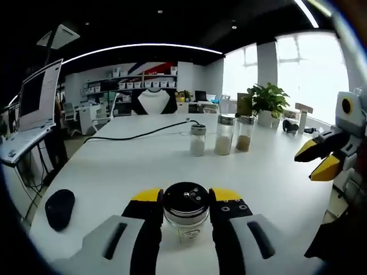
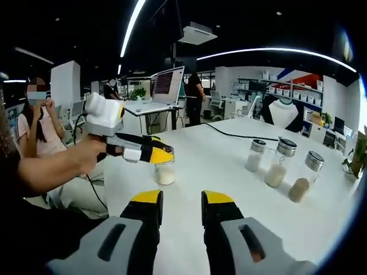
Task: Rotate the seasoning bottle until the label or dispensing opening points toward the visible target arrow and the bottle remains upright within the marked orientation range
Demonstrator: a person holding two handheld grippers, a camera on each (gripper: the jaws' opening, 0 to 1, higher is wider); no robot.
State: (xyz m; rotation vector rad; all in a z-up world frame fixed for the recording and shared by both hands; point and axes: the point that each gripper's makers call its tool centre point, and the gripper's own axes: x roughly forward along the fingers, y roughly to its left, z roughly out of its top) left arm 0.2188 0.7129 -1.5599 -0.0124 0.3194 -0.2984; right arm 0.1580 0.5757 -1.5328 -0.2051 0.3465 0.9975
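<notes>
A glass seasoning bottle (image 1: 186, 213) with a dark perforated lid stands upright on the white table (image 1: 137, 166), holding pale powder. My left gripper (image 1: 186, 197) is shut on it, one yellow-tipped jaw on each side just below the lid. In the right gripper view the same bottle (image 2: 166, 172) sits under the left gripper (image 2: 156, 154), which a person's hand holds. My right gripper (image 2: 182, 200) is open with nothing between its jaws, a short way in front of the bottle. It also comes into the left gripper view as the right gripper (image 1: 320, 158), hanging at the right above the table edge.
Three more seasoning bottles (image 1: 224, 134) stand in a row mid-table, seen again as the row of bottles (image 2: 279, 163). A black mouse (image 1: 59, 209) lies at the left edge, a cable (image 1: 143, 134) crosses the far table, and a person (image 2: 37, 123) sits beyond the left gripper.
</notes>
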